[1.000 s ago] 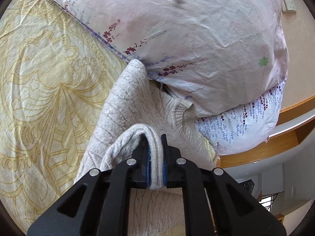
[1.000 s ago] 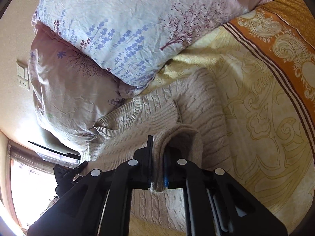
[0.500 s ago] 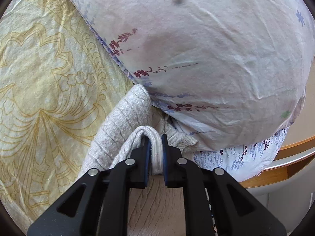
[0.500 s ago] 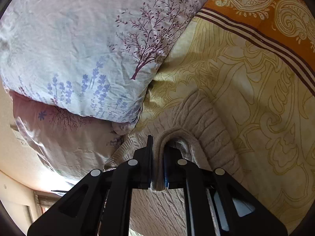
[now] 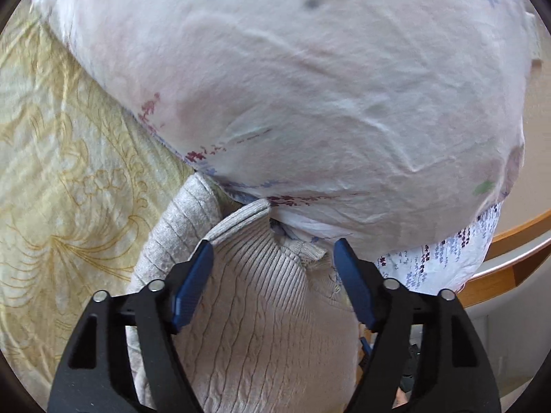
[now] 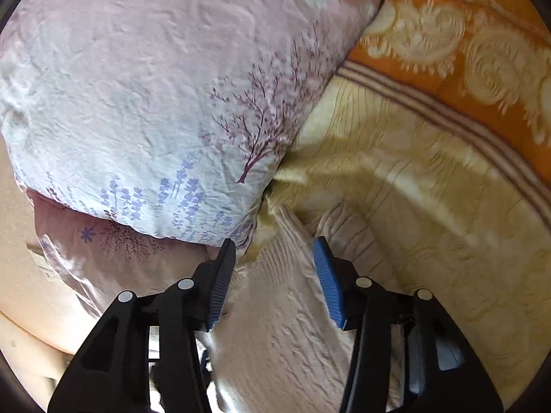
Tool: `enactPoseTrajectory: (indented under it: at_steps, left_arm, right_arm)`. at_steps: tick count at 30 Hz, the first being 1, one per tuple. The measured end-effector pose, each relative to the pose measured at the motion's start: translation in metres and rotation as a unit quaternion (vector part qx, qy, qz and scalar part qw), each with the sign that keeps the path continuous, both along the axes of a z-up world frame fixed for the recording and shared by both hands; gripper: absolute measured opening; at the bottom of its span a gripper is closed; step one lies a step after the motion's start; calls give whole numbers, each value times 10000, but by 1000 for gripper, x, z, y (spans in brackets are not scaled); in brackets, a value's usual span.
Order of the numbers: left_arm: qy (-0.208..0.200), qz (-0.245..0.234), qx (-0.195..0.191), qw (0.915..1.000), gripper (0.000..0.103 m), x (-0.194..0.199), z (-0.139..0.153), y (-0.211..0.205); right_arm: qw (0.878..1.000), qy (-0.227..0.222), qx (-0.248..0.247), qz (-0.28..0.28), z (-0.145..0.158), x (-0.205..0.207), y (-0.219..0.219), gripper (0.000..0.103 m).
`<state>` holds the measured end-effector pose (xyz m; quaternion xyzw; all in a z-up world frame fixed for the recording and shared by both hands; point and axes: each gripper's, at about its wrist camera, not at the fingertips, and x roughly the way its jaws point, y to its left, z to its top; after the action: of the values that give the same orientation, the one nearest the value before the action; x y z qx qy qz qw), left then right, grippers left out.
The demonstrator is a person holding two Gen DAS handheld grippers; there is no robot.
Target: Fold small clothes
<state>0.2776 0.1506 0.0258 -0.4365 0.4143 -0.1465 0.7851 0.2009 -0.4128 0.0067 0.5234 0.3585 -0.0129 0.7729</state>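
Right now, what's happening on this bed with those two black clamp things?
A person is folding a beige knit sweater on the yellow patterned bedspread, holding a gripper in each hand. Both the left gripper and right gripper are open, with the sweater's folded edge lying loose between their fingers. That edge sits right up against the floral pillows at the head of the bed.
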Motion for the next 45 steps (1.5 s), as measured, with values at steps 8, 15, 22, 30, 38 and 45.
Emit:
enactPoseTrajectory:
  at_steps: [8,15,22,30,38,45]
  left_arm:
    - [-105,-445,1248,9911,73,-47,16,10]
    - [144,-868,1905,9777,66,-67,-5,-3]
    - [261,-835,2003,9758,64,-69,-12,-5]
    - [379,-830,1911,9773,65,-72,-17,3]
    - [387,-874,1862,9779,70,-65,-17,3]
    - [391,-944,1635,9812,70,-47,-18,6]
  right_arm:
    - [9838,413,-1469,946,8,-44,18,47]
    - [9649,677,-2096,1432,-2,-44,48,16]
    - [9666,827,-2110,1199,-1,-59,50,10]
    - [9639,1128,-2176,1041,-1,-65,60,10]
    - [9554,1060,-2586,954,13,-52,73,27]
    - [9211,188,-3374,1935,39,-18,143,45]
